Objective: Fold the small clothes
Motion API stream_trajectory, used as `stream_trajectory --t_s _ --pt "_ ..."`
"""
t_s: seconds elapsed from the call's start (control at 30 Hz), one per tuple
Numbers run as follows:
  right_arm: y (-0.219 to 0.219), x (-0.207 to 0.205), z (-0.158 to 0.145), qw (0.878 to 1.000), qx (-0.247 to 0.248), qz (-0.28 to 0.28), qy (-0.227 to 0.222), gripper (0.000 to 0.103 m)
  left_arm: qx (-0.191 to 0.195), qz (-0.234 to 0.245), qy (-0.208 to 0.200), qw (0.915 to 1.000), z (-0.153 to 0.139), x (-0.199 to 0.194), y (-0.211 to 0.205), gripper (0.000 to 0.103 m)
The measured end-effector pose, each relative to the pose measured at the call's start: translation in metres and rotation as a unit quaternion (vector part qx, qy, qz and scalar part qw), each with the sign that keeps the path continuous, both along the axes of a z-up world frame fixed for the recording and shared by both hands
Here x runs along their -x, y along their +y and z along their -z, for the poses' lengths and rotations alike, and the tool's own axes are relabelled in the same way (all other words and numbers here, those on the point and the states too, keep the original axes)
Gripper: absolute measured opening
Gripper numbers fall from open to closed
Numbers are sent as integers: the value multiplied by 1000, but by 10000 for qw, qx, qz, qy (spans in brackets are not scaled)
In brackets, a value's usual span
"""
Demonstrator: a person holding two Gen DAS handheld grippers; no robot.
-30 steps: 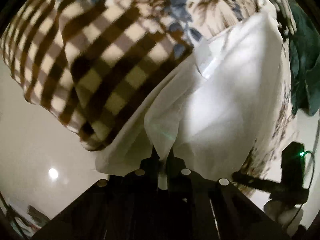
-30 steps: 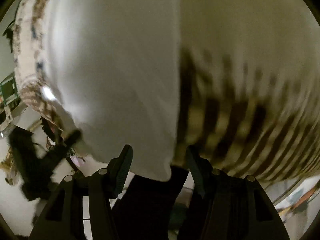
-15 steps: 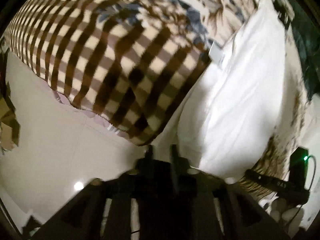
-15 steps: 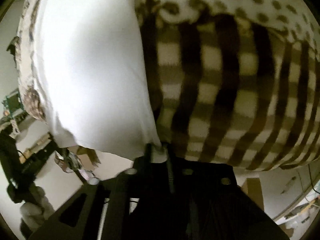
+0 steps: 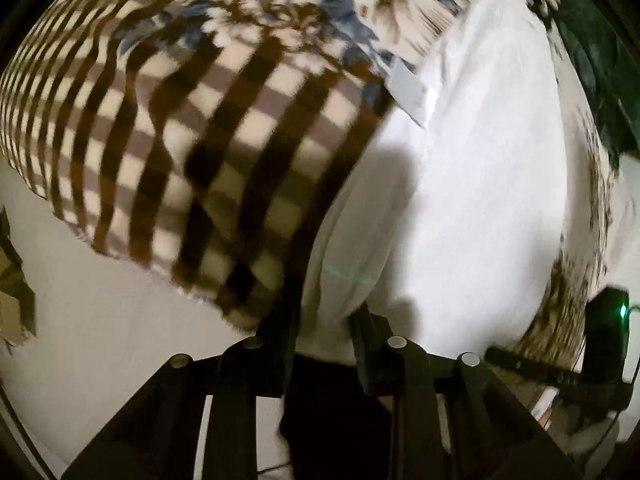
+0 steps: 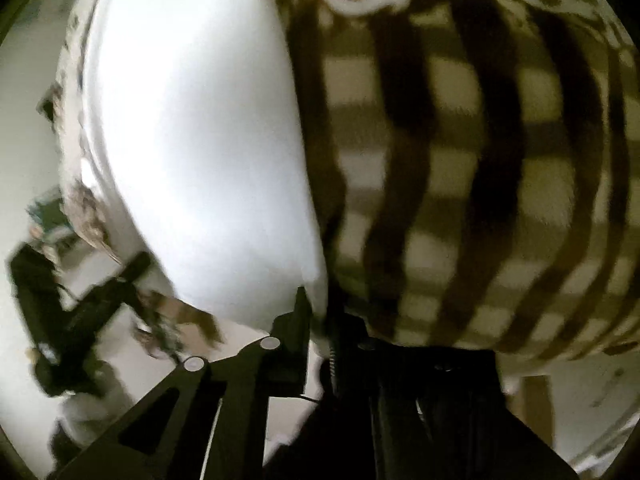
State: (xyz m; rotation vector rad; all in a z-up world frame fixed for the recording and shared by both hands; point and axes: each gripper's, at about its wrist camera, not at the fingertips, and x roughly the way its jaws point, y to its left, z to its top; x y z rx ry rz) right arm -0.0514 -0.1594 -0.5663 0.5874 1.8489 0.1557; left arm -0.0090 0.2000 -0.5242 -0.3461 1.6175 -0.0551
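A white garment (image 5: 472,208) lies on a brown-and-cream checked blanket (image 5: 208,132), with a white label (image 5: 412,88) at its far end. My left gripper (image 5: 324,320) stands at the garment's near edge, jaws parted with white cloth between them. In the right wrist view the same white garment (image 6: 200,140) fills the left half and the checked blanket (image 6: 480,184) the right. My right gripper (image 6: 320,312) is shut on the garment's near corner.
A floral cover (image 5: 360,4) lies beyond the blanket. A dark green cloth (image 5: 592,52) is at the far right. A black device with a green light (image 5: 608,320) sits at the right. My other gripper and hand (image 6: 68,312) show at the left of the right wrist view.
My right gripper was open a second ago and has shut on the garment's corner. My left gripper's jaws, shut on the cloth before, have parted. The garment has settled flatter on the blanket.
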Motion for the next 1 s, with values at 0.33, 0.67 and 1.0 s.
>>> stream_trajectory --t_s 0.33,0.67,1.0 --pt "-54 -122 -122 9941 99 312 -1030 66 1292 7 -1236 9839 -109 -130 -12 77" --pt "-167 -370 -72 9772 193 1292 -1672 67 1897 128 -1111 9754 -17 -389 -111 77" --pt "-194 -481 -26 9633 -886 1767 -1818 78 1935 532 -1377 9699 -5 -453 -143 29"
